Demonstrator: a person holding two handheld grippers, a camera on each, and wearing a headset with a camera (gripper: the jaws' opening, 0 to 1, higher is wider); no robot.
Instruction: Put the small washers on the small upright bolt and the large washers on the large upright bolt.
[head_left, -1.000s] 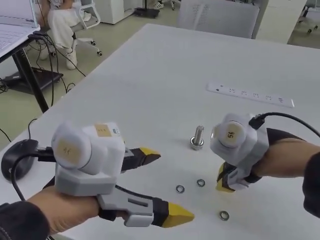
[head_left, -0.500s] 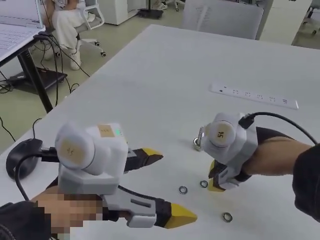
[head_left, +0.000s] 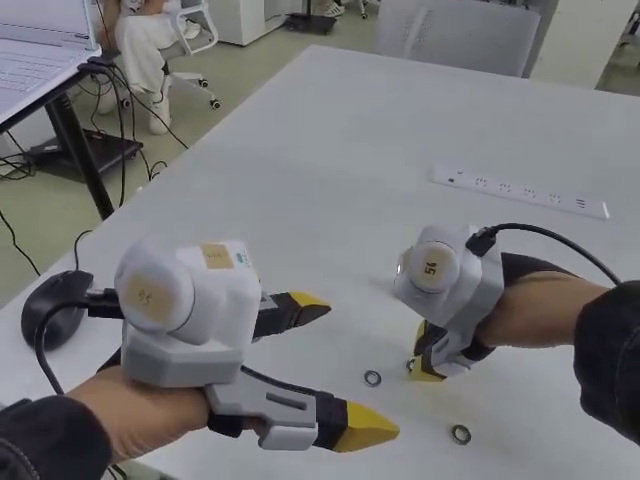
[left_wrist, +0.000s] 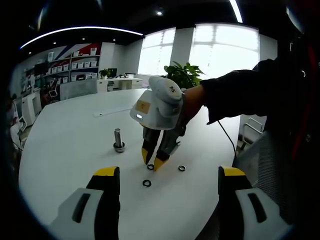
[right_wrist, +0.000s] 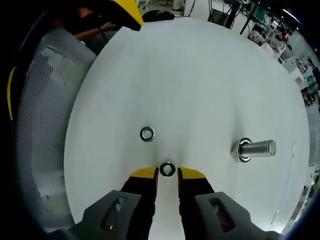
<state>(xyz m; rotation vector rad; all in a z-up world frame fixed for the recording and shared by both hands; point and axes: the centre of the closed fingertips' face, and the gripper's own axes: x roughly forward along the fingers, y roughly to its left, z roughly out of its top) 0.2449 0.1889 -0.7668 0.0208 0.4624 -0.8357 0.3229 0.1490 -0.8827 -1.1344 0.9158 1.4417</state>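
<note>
My right gripper (head_left: 424, 368) points down at the table, its jaws closed to a narrow gap on a washer (right_wrist: 167, 169) that lies flat between the yellow tips. The left gripper view has the same gripper (left_wrist: 152, 162) with that washer (left_wrist: 150, 166) at its tips. A second washer (head_left: 372, 378) lies just to its left and a third washer (head_left: 460, 434) nearer me. An upright bolt (left_wrist: 118, 140) with a ring at its base stands beyond; in the right gripper view the bolt (right_wrist: 255, 148) is off to the right. My left gripper (head_left: 345, 368) hovers open at the front left, holding nothing.
A white power strip (head_left: 520, 190) lies at the far right of the white table (head_left: 330, 150). A black mouse (head_left: 50, 300) and its cable sit at the table's left edge. Office chairs and a desk stand past that edge.
My right gripper has moved left and down onto the middle washer, and its body now hides the bolt in the head view. The left gripper has barely moved.
</note>
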